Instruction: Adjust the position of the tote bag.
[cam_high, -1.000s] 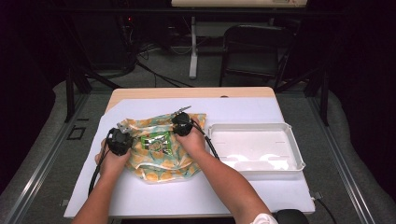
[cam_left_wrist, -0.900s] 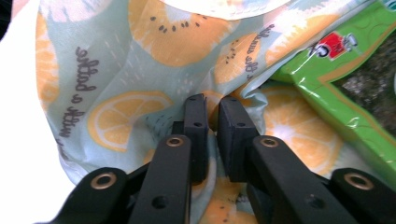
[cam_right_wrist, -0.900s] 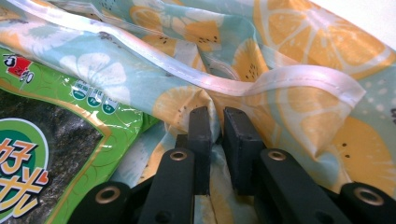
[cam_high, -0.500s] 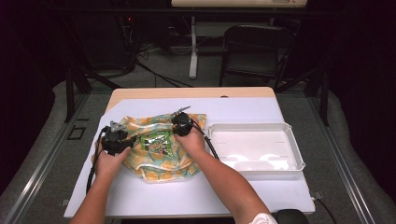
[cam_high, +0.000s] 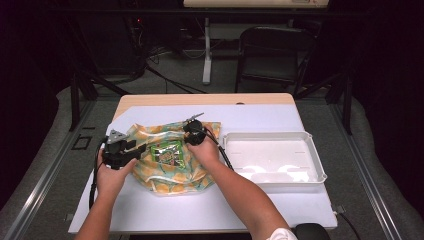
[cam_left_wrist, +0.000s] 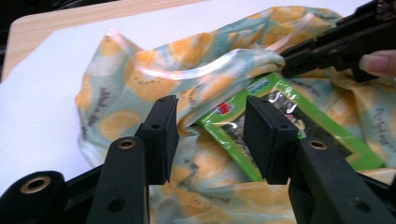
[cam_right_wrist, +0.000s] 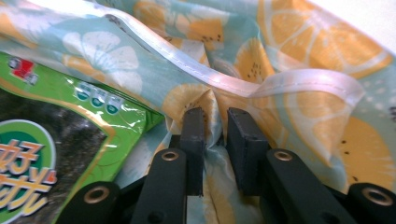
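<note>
A lemon-print bag (cam_high: 170, 175) lies crumpled on the white table cover, with a green snack packet (cam_high: 167, 152) showing in its mouth. My left gripper (cam_high: 136, 148) hovers at the bag's left edge. Its jaws have just been opening and stand open (cam_left_wrist: 211, 105) above the bag (cam_left_wrist: 140, 84) and the packet (cam_left_wrist: 280, 107), with nothing between them. My right gripper (cam_high: 189, 140) is at the bag's far rim. Its jaws (cam_right_wrist: 215, 112) have just been opening slightly and still pinch a fold of the bag (cam_right_wrist: 303, 46), beside the packet (cam_right_wrist: 56, 140). The left gripper view shows the right gripper (cam_left_wrist: 285, 63) holding the rim up.
A white tray (cam_high: 265, 134) sits to the right of the bag with nothing in it. The white cover (cam_high: 250, 210) spreads over a wooden table (cam_high: 200, 99). Black cables trail from both grippers. A dark chair and stands are beyond the table.
My left gripper has opened, risen off the bag and drawn slightly left, its jaws now pointing right. The right hand has stayed in place at the bag's rim.
</note>
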